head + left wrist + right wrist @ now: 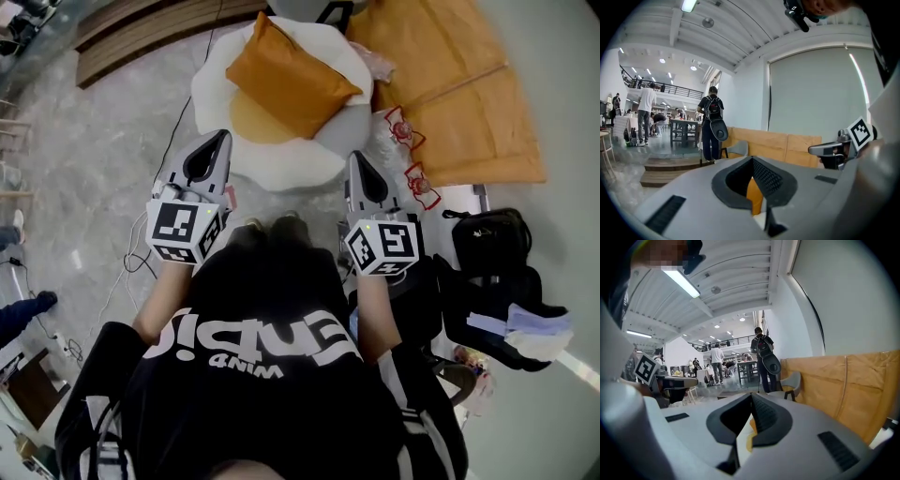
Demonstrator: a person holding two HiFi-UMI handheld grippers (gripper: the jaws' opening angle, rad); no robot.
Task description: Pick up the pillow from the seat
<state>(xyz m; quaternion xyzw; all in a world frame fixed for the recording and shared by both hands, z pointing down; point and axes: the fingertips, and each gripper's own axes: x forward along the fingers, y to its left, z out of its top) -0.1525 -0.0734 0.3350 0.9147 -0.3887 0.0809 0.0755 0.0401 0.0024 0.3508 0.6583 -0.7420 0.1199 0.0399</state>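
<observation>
The approach is in hand: the plump orange fabric pillow [292,80] lies tilted on the white, egg-shaped cushioned seat [281,164], untouched. The grey left gripper [221,139] and grey right gripper [357,157] point at it from short of the seat, jaws together and empty. Next, probably, the jaws must part and reach the pillow's edges

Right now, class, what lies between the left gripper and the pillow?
In the head view, only the seat itself: its white rim and yellow middle lie between the shut left gripper and the pillow.
</observation>
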